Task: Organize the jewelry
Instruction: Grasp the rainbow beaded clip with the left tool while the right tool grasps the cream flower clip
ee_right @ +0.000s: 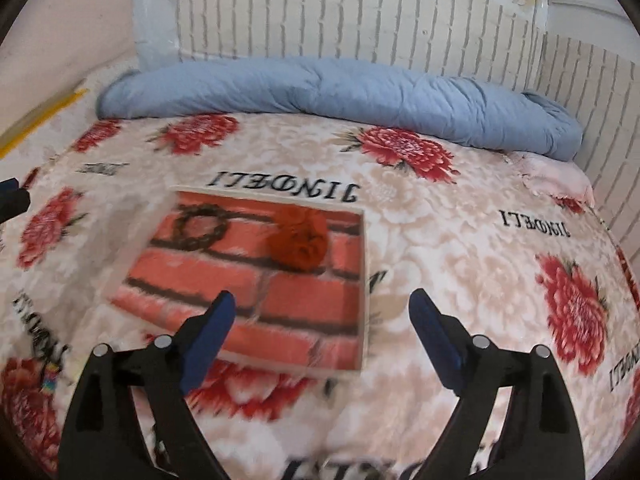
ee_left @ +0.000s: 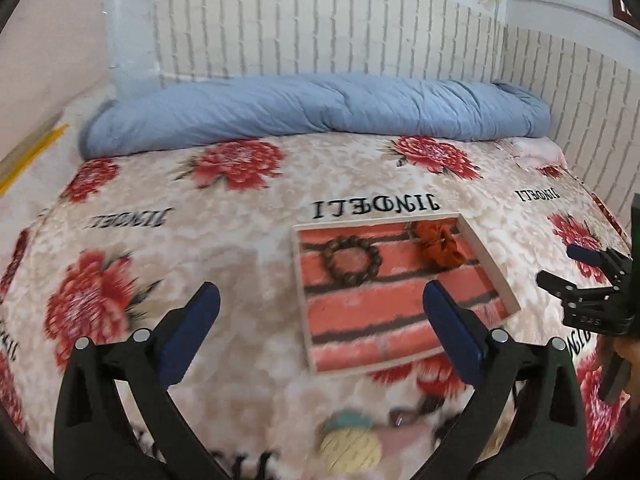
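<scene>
Left wrist view is showing a bead bracelet (ee_left: 351, 260) and orange scrunchie (ee_left: 438, 243) already lying in the tray (ee_left: 304, 304); a pineapple charm (ee_left: 350, 446) is still waiting at bottom centre, both grippers' jaws spread, holding nothing.

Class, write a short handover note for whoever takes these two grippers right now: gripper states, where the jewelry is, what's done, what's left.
Left gripper: open, empty, above the bedspread.
Right gripper: open, empty, near the tray.
In the tray: bead bracelet and orange scrunchie, apart.
Left: pineapple-shaped piece and small dark bits, too blurred to name, lie on the bedspread before the tray.
</scene>
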Action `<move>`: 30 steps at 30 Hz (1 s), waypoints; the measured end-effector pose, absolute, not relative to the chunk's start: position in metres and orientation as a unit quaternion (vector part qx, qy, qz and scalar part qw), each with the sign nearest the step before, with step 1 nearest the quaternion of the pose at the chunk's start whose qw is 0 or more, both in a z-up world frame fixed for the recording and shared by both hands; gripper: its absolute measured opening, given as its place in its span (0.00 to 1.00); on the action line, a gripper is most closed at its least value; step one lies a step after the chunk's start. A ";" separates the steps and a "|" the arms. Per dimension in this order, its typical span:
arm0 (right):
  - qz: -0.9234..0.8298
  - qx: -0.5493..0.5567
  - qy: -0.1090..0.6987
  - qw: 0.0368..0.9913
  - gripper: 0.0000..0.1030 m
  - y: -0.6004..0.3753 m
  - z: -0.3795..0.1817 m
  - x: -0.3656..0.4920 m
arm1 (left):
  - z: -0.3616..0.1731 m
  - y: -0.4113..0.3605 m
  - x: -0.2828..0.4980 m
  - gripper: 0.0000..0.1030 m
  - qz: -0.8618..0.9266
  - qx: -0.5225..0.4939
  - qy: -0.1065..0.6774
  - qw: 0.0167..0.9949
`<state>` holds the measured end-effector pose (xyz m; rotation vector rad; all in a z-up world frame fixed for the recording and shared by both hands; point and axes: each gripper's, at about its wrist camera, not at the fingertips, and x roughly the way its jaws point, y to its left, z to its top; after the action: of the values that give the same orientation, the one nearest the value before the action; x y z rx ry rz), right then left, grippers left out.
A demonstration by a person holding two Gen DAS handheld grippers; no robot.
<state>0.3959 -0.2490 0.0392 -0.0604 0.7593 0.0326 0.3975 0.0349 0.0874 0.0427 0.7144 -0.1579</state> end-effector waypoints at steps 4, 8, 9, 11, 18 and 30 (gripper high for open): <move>0.006 -0.036 0.350 0.936 0.84 -0.241 0.039 0.352 | 0.084 0.062 0.355 0.95 -0.058 0.025 0.344 0.937; 0.008 -0.016 0.339 0.941 0.84 -0.235 0.030 0.318 | 0.066 0.076 0.324 0.95 -0.035 0.040 0.343 0.938; 0.007 -0.012 0.336 0.942 0.84 -0.234 0.026 0.311 | 0.061 0.079 0.317 0.95 -0.030 0.040 0.343 0.938; 0.008 0.000 0.328 0.945 0.84 -0.229 0.017 0.294 | 0.047 0.086 0.300 0.95 -0.021 0.035 0.338 0.940; -0.005 0.024 0.333 0.943 0.84 -0.222 -0.032 0.254 | 0.003 0.092 0.257 0.95 -0.004 0.030 0.327 0.944; -0.021 -0.015 0.328 0.944 0.84 -0.202 -0.069 0.227 | -0.058 0.092 0.236 0.95 -0.010 0.009 0.353 0.936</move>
<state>0.2270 -0.2022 -0.0692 -0.0312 0.6683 -0.0428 0.2358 0.0919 -0.0581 0.0183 0.7215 -0.0196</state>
